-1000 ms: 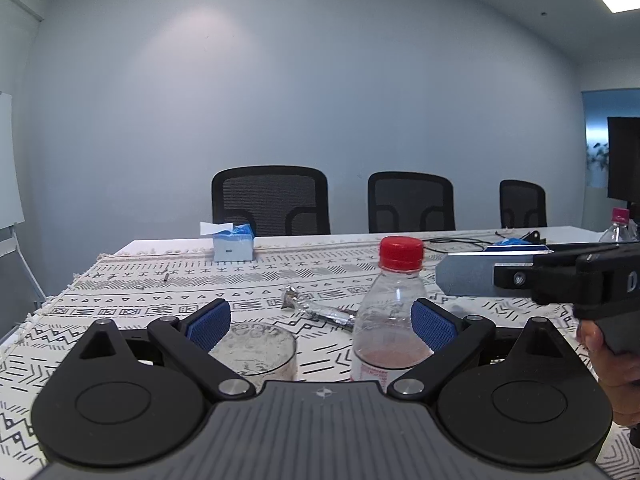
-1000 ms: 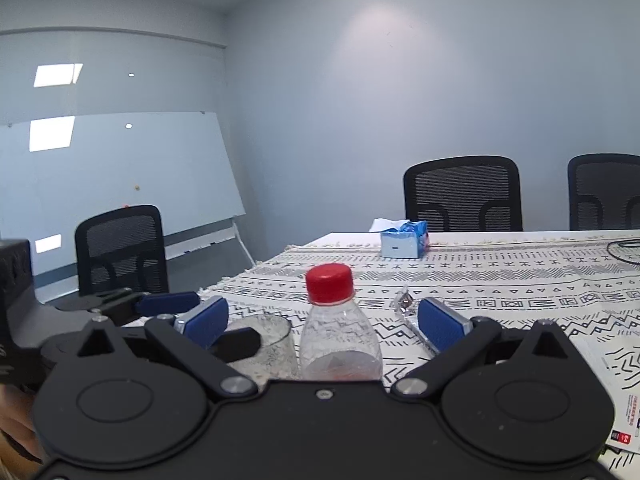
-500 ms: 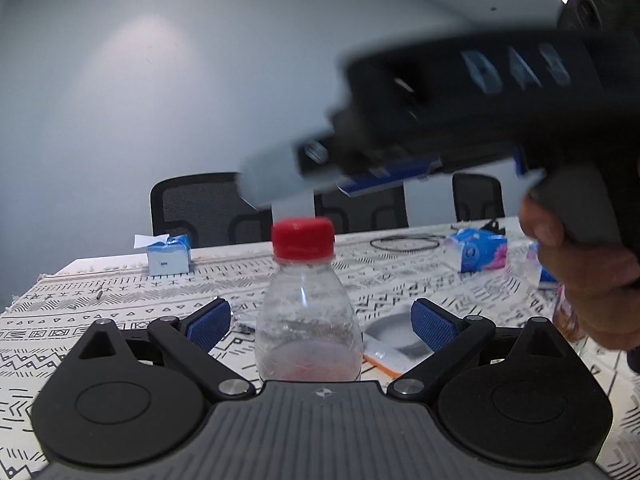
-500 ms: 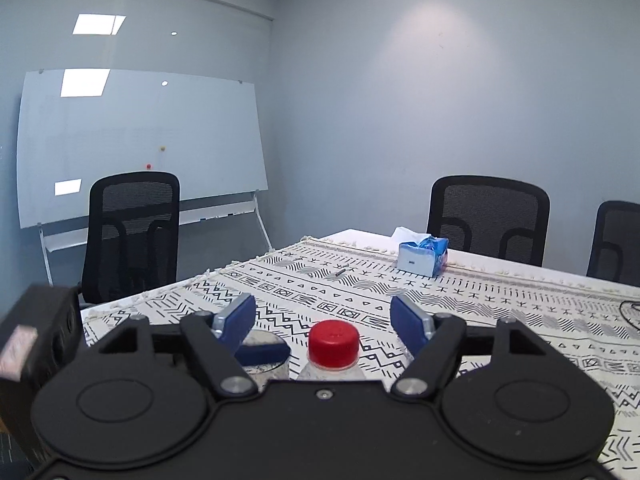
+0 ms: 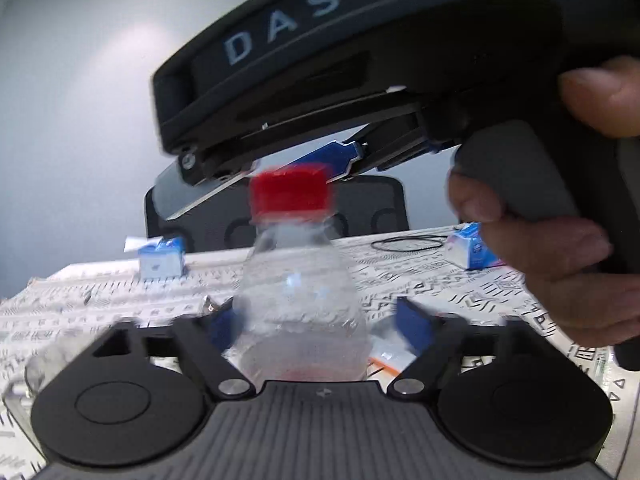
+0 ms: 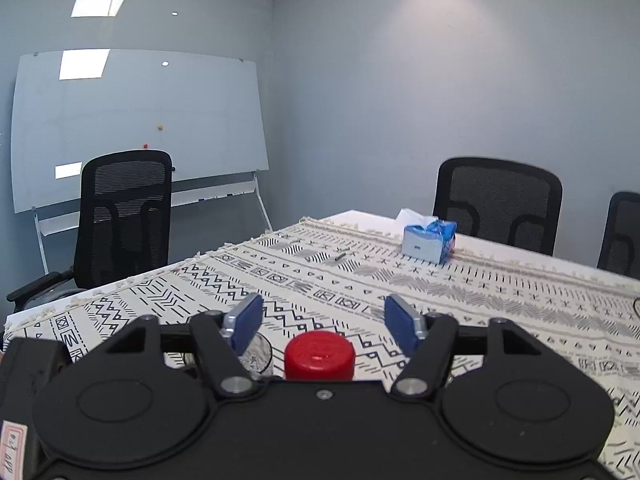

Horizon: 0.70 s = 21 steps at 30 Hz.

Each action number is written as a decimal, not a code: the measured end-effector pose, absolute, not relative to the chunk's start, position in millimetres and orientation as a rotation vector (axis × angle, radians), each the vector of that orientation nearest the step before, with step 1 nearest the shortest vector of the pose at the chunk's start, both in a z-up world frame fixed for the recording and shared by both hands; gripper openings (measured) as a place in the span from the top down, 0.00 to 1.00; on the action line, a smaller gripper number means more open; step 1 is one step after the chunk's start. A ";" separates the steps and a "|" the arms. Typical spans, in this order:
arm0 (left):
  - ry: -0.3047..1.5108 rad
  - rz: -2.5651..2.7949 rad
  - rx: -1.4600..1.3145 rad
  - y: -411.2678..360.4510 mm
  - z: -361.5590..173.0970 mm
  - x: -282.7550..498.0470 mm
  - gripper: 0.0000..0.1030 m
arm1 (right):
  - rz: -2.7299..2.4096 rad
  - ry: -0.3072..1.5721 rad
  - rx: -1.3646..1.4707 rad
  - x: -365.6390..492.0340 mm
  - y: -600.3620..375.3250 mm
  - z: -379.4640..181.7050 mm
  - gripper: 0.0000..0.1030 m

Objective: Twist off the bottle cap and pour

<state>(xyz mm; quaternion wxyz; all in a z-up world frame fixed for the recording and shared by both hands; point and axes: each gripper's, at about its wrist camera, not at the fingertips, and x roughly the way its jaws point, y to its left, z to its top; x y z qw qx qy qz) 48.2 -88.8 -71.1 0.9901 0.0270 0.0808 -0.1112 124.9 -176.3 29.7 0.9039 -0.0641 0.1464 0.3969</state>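
Room: grey-blue walls, one whiteboard (image 6: 136,120) far left of the right tool (image 6: 324,322).
Worktop (image 6: 480,292): patterned cloth.
Chairs: three.
Tissue packs: two.
Bottle (image 5: 298,300): one, upright between the left tool's (image 5: 320,322) parted pads.
Cap (image 6: 319,354): red, below right tool's spread pads, untouched.

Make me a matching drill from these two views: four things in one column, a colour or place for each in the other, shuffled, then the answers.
Things:
1. bottle cap
2. tissue box
3. left claw
4. whiteboard

Descriptions:
A. against the wall behind a black chair
B. red, on top of the bottle
C. open, a pad on each side of the bottle's body
D. blue, on the patterned cloth by the far edge

Pairs: 1-B, 2-D, 3-C, 4-A
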 end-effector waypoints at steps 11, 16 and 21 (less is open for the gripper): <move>0.166 -0.207 0.029 -89.4 -70.7 52.4 0.43 | 0.869 0.220 -0.163 132.5 -182.1 12.1 0.67; 0.166 -0.214 0.026 -89.1 -68.5 58.0 0.43 | 1.046 0.184 -0.137 149.7 -199.6 6.7 0.67; 0.163 -0.221 0.031 -93.6 -66.7 55.1 0.43 | 1.242 0.084 -0.155 162.0 -214.1 -1.1 0.67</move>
